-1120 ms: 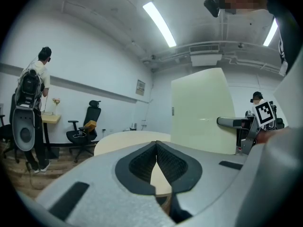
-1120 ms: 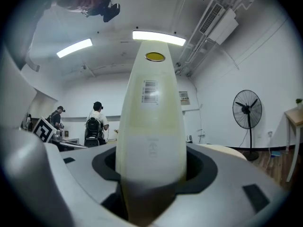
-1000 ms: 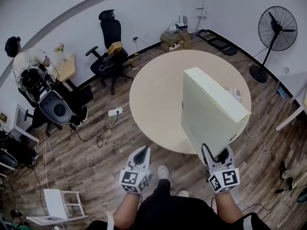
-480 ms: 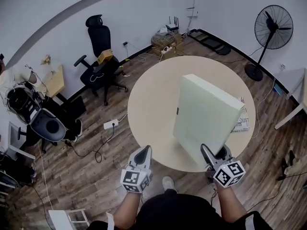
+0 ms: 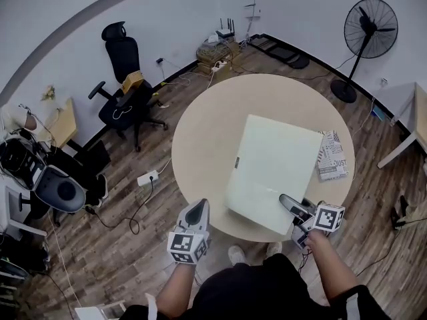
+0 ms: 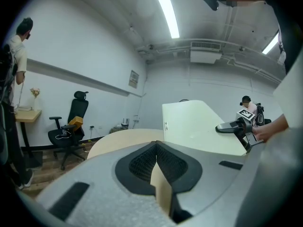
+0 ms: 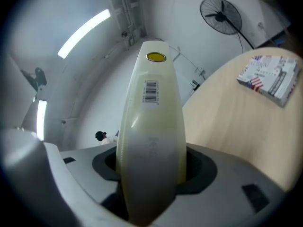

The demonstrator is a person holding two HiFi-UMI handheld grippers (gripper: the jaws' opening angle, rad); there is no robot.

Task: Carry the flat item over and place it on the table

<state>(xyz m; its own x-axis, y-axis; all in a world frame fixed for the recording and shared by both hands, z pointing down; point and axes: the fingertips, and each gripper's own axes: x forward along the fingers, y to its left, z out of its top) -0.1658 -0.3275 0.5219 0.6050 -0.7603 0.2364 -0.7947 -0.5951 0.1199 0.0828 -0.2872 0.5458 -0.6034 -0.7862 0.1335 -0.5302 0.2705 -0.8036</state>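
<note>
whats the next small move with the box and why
Probably lower the box the rest of the way until it lies flat on the table, and only then open. The right tool is clamped on its near edge, and in the left gripper view the box looks slightly tilted above the tabletop, not yet resting flat.

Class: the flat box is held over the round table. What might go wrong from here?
1. Only the right hand-held gripper holds the box, at one edge, so it may twist or slip.
2. Its near corner is close to the table rim; released there, it might tip off.
3. The book lies right beside it and may get bumped.
</note>
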